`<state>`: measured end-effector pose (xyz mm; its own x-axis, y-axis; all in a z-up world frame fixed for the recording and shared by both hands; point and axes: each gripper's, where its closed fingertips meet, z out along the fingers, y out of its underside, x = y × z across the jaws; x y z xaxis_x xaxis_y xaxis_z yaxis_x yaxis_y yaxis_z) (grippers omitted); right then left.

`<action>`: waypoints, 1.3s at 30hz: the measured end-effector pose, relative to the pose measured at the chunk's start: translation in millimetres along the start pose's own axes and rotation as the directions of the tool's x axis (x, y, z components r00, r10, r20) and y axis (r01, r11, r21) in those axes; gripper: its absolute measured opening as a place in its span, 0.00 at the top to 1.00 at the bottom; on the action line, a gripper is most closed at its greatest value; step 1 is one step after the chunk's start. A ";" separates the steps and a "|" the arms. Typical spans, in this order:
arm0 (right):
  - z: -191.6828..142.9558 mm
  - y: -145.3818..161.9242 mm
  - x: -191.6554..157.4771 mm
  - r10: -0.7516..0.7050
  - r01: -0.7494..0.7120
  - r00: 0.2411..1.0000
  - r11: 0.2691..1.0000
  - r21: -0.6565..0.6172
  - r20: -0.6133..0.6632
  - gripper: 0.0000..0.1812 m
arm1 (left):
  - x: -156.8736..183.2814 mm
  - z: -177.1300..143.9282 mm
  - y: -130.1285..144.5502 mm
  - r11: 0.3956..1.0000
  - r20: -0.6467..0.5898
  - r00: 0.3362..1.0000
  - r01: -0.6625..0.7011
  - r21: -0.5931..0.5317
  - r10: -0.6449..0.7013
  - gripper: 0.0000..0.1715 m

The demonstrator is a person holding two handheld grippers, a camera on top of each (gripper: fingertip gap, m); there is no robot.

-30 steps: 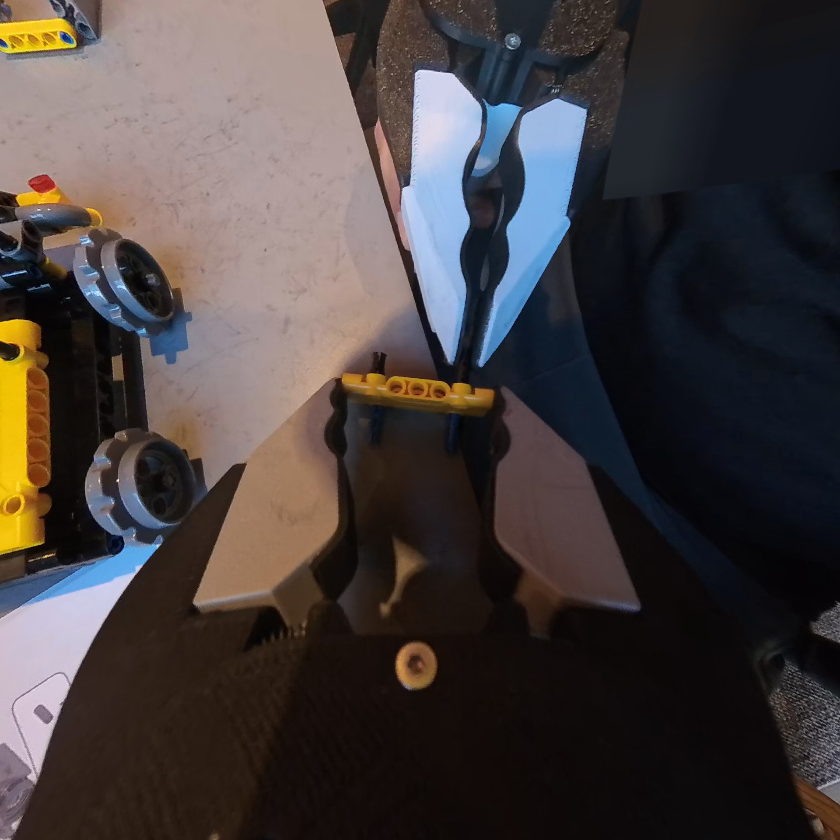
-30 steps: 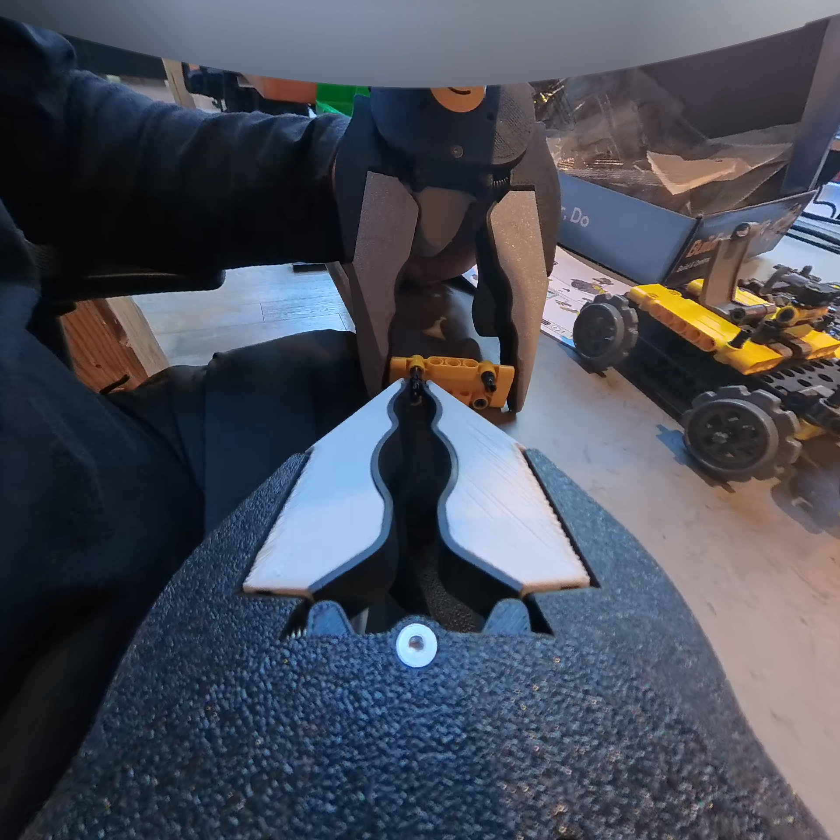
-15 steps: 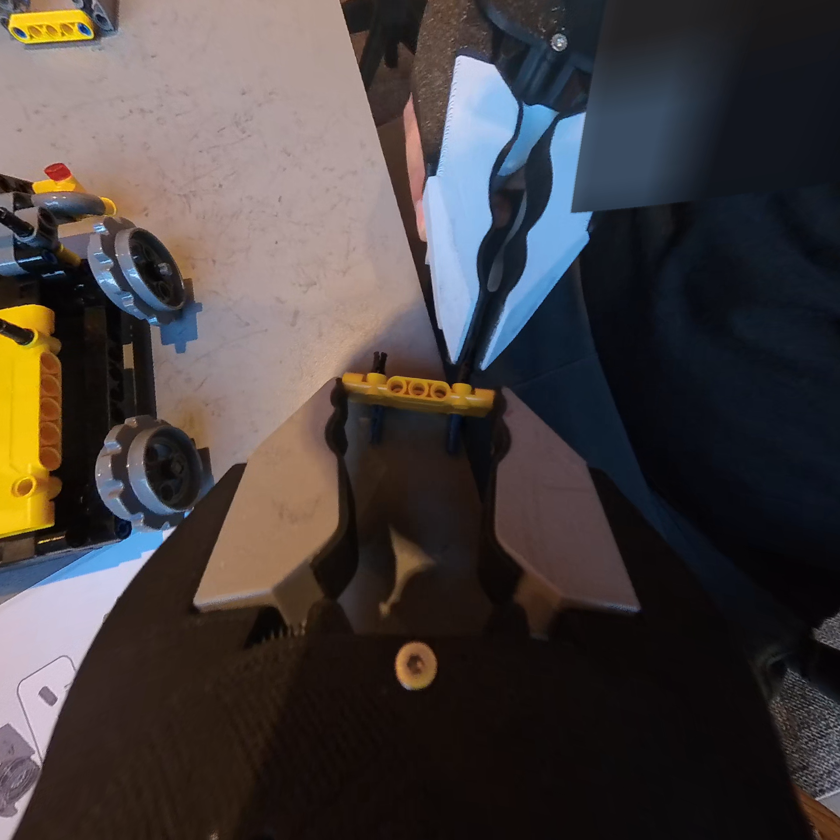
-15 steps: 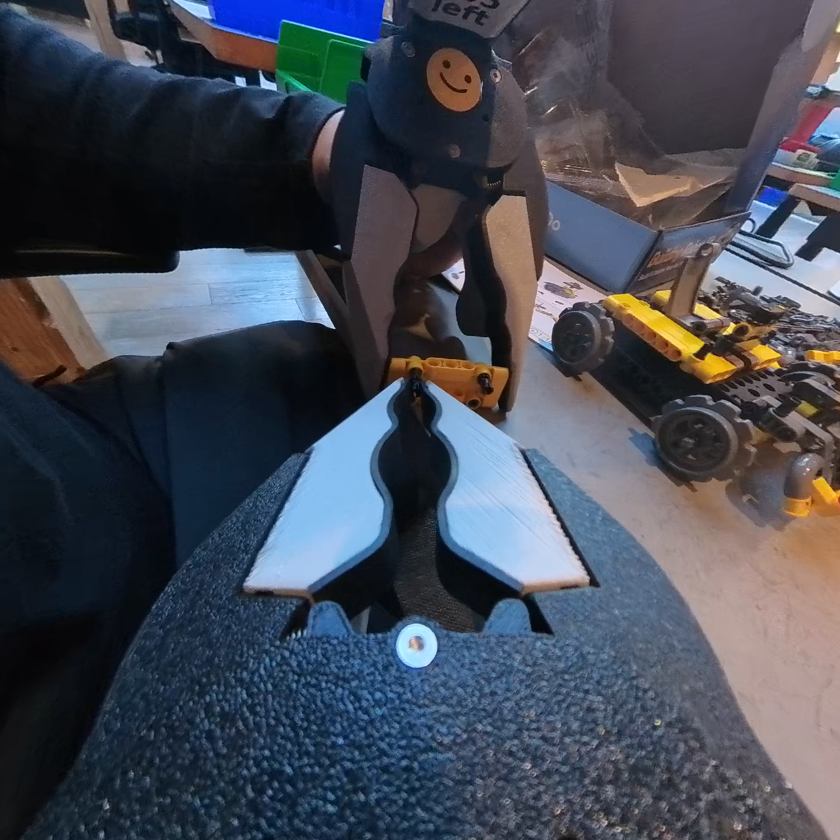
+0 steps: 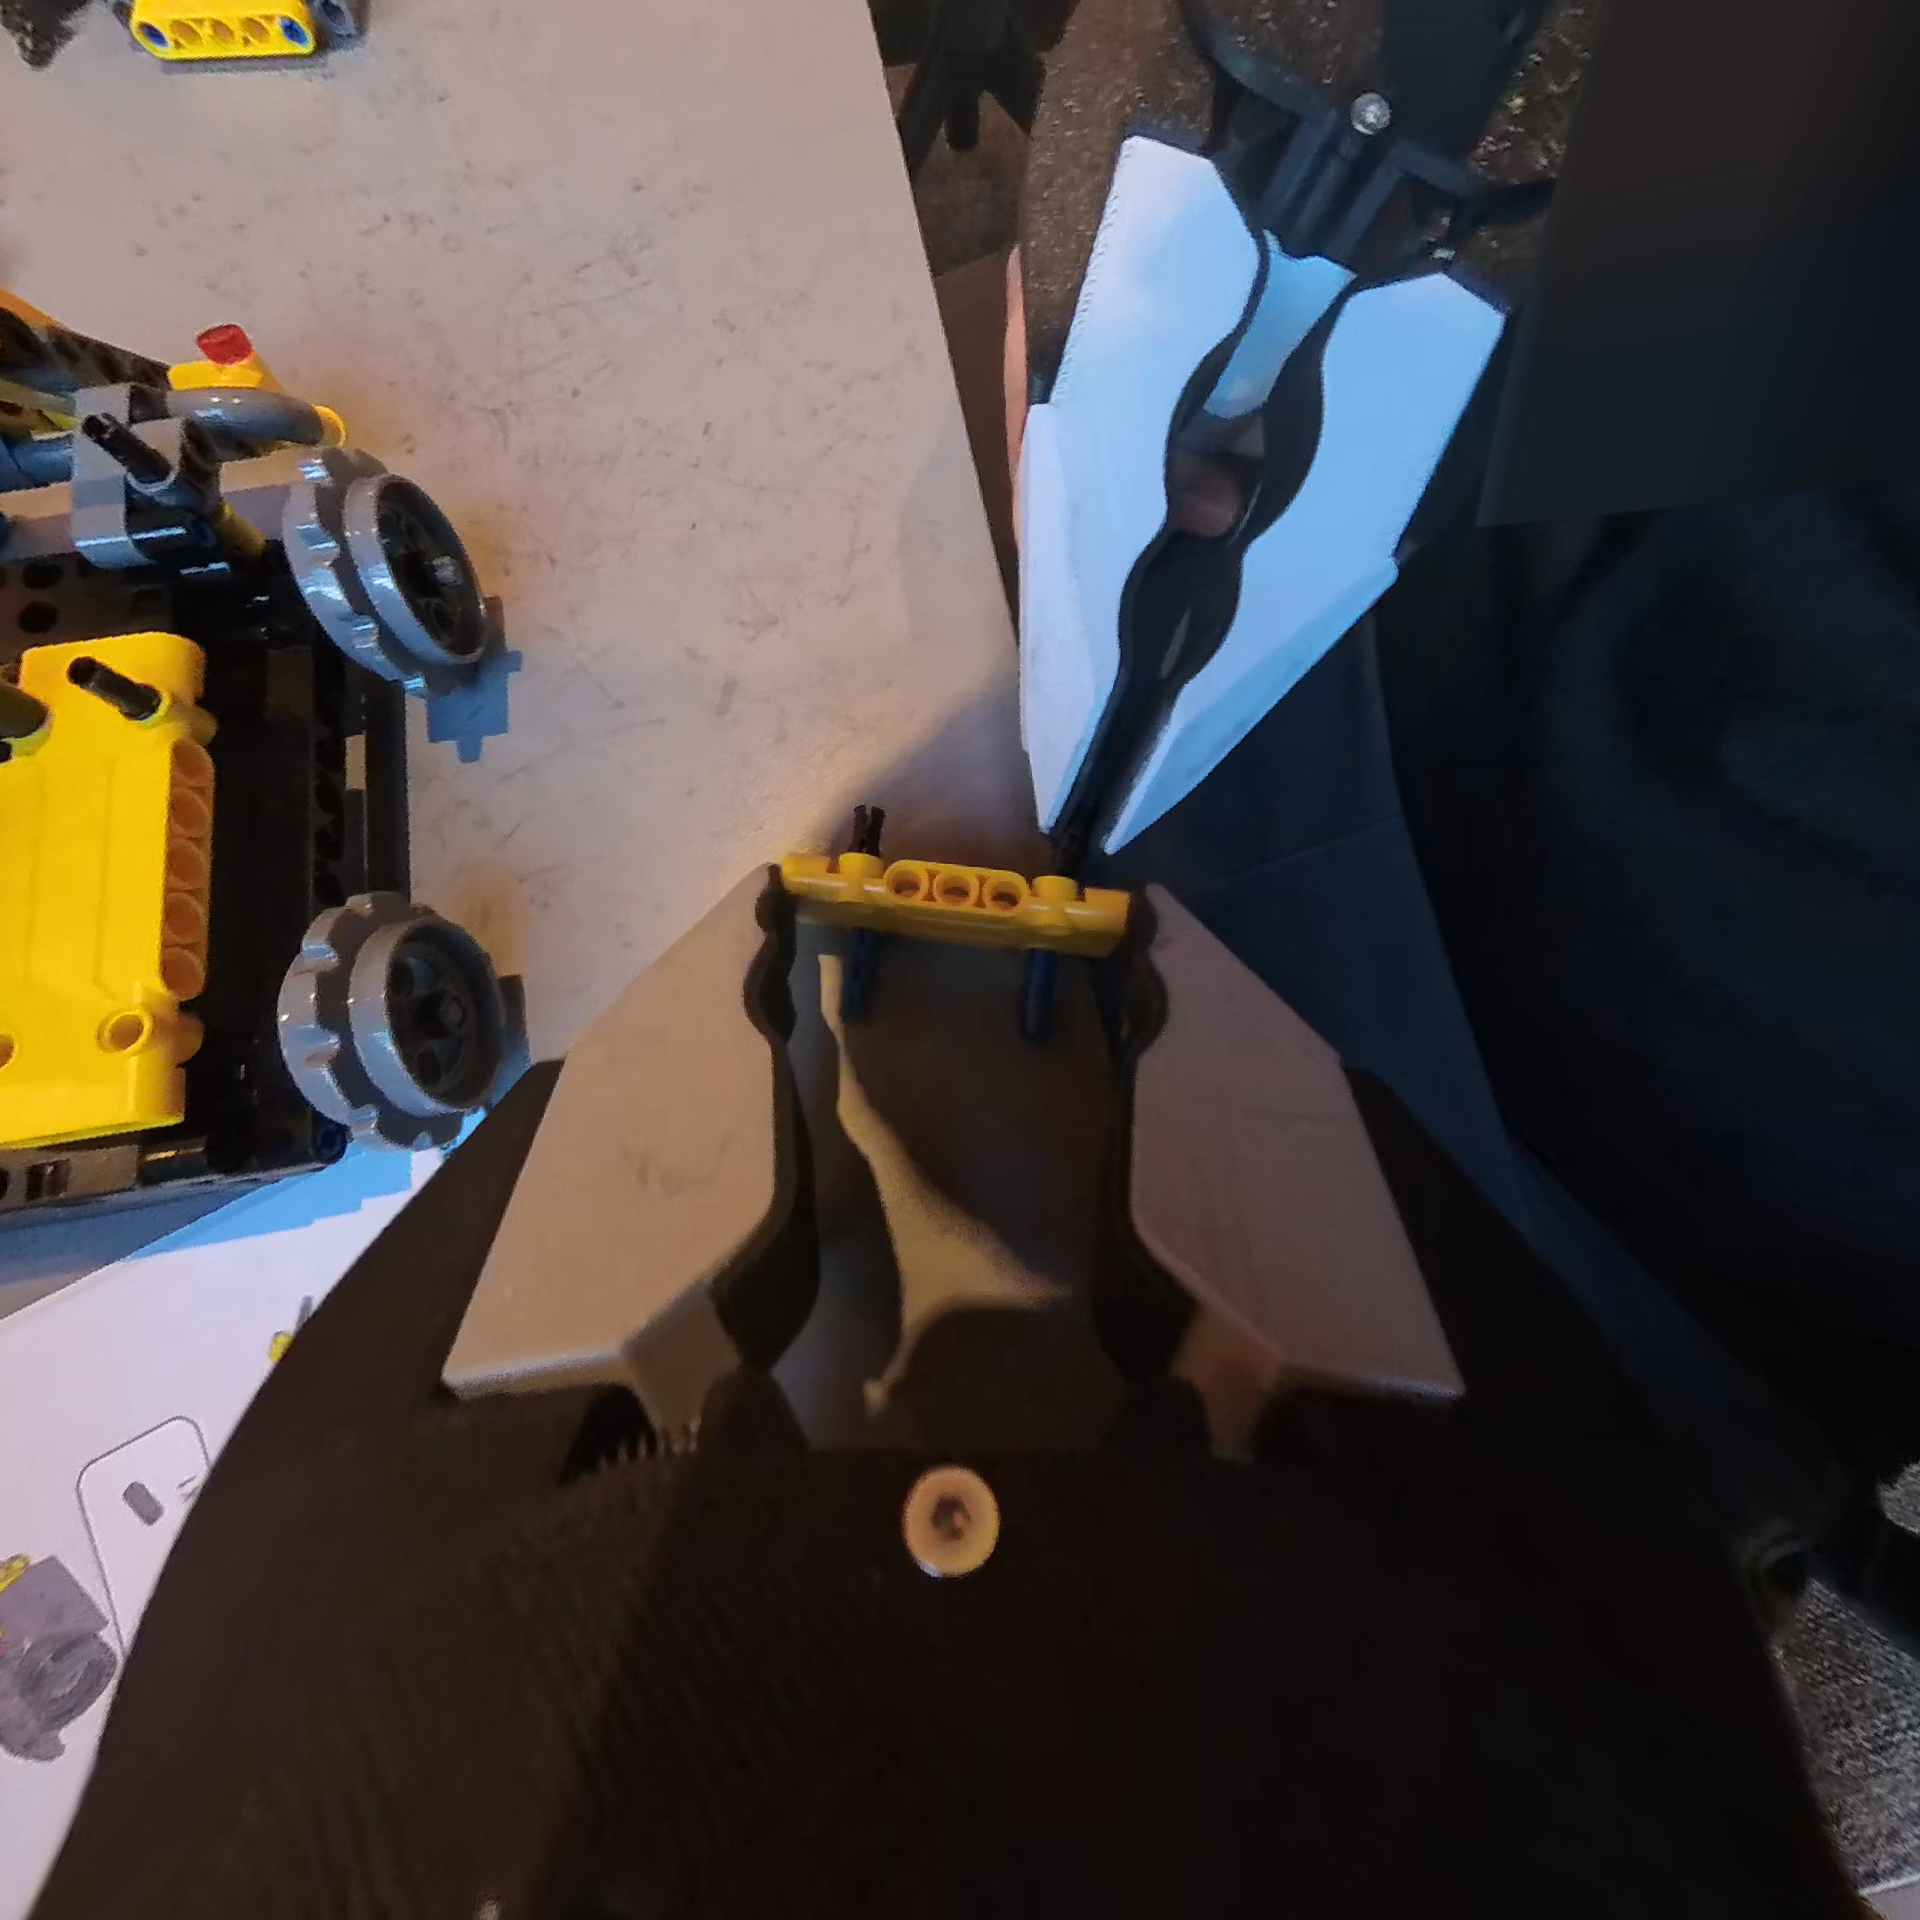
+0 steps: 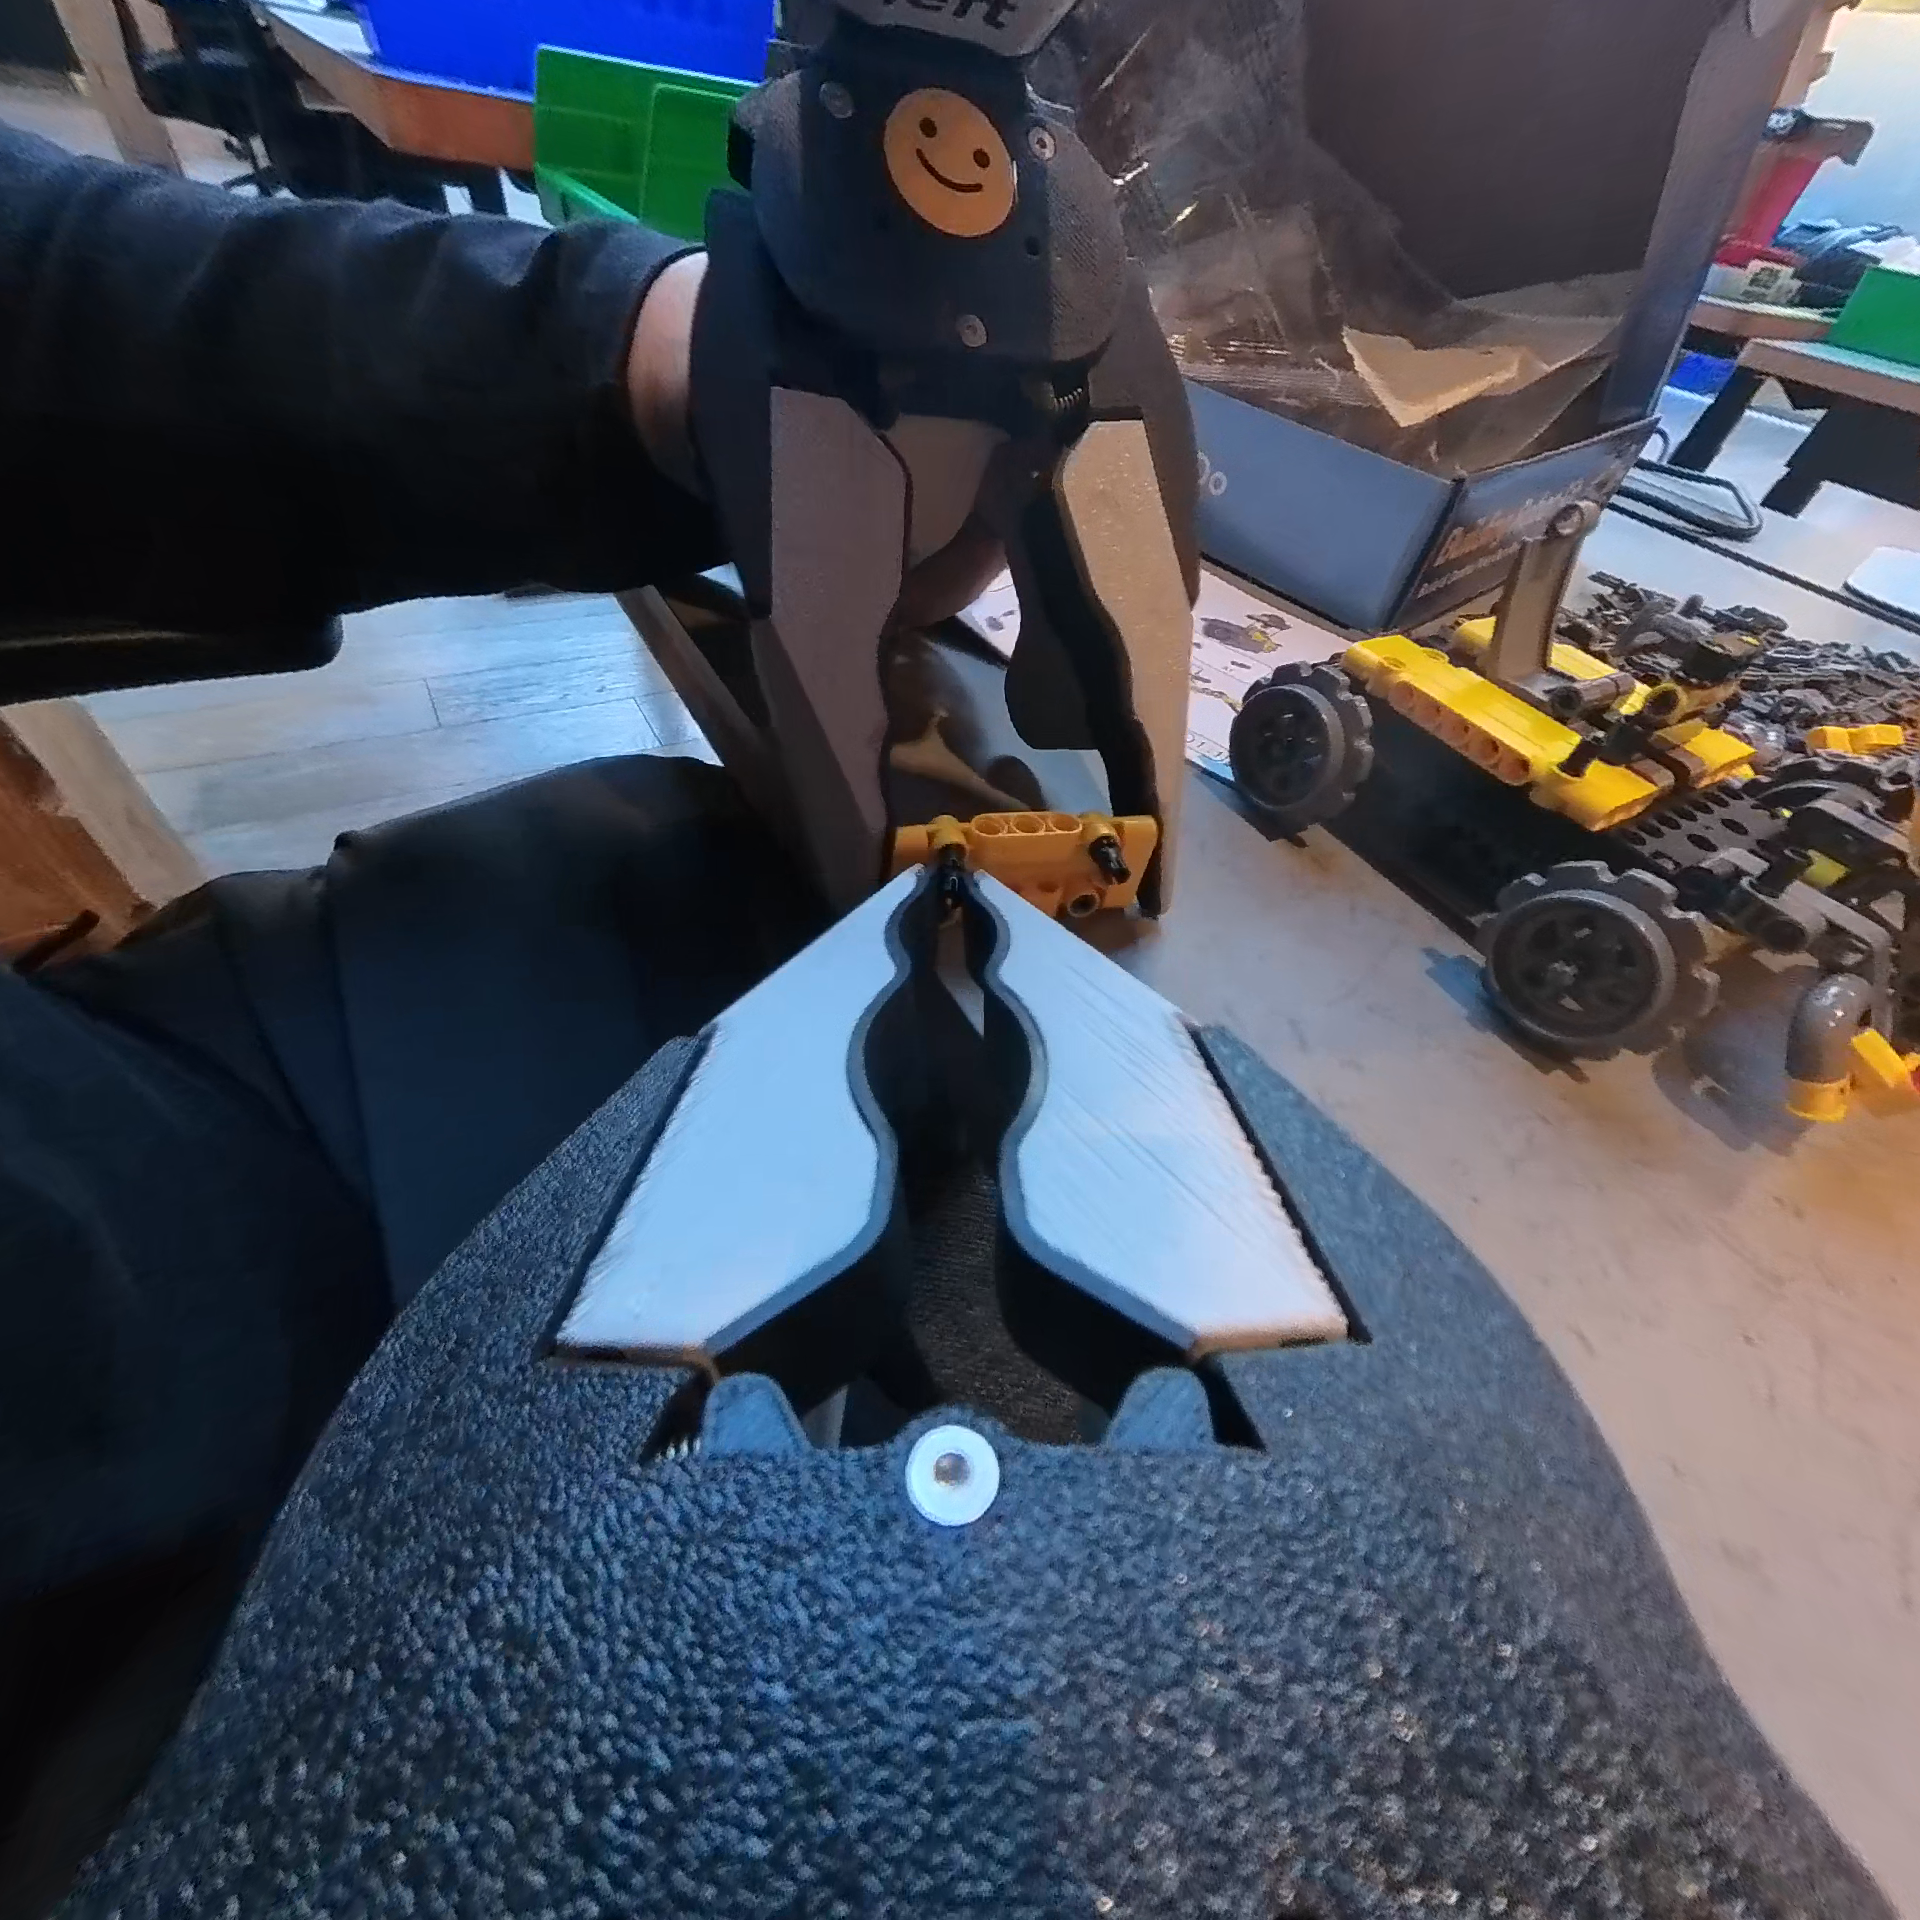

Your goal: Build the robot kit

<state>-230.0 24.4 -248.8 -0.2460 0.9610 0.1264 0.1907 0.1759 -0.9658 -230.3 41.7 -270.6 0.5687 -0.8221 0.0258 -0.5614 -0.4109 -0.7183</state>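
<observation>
L gripper [image 5: 956, 904] clamped; R gripper [image 6: 951, 888] pinched, tip-to-tip.

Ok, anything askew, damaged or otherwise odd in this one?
Nothing stands out. The left gripper clamps a yellow beam squarely, the right gripper pinches a black pin at its end, and the yellow vehicle sits upright on the table.

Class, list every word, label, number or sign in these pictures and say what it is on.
Wording not copied here; where it stands:
Blue box: white letters on its side, partly hidden.
Box flap: yellow lettering, blurred.
Left tongs: white letters on the housing, cut off by the frame; below, a smiley disc.
Paper sheet: drawings, print too small.
</observation>
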 end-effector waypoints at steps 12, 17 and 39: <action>5.6 -1.1 -1.0 0.068 -0.068 0.994 0.998 -0.011 0.089 0.98 | -1.6 -3.8 3.8 1.000 0.005 1.000 0.010 0.000 -0.010 0.64; 7.2 -1.3 -5.9 0.062 -0.061 0.988 0.998 -0.011 0.145 0.98 | 2.9 -5.7 5.6 1.000 -0.025 1.000 -0.007 0.000 0.007 0.64; 19.7 -4.5 -13.7 -0.093 0.112 0.987 0.983 -0.149 0.131 0.98 | 7.9 -13.0 12.5 1.000 -0.050 0.999 -0.022 0.002 0.022 0.64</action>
<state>-246.3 6.2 -250.6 -0.3854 0.9041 0.1847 0.3010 0.3124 -0.9010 -240.7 24.9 -270.4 0.5254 -0.8497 0.0444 -0.5727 -0.3917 -0.7201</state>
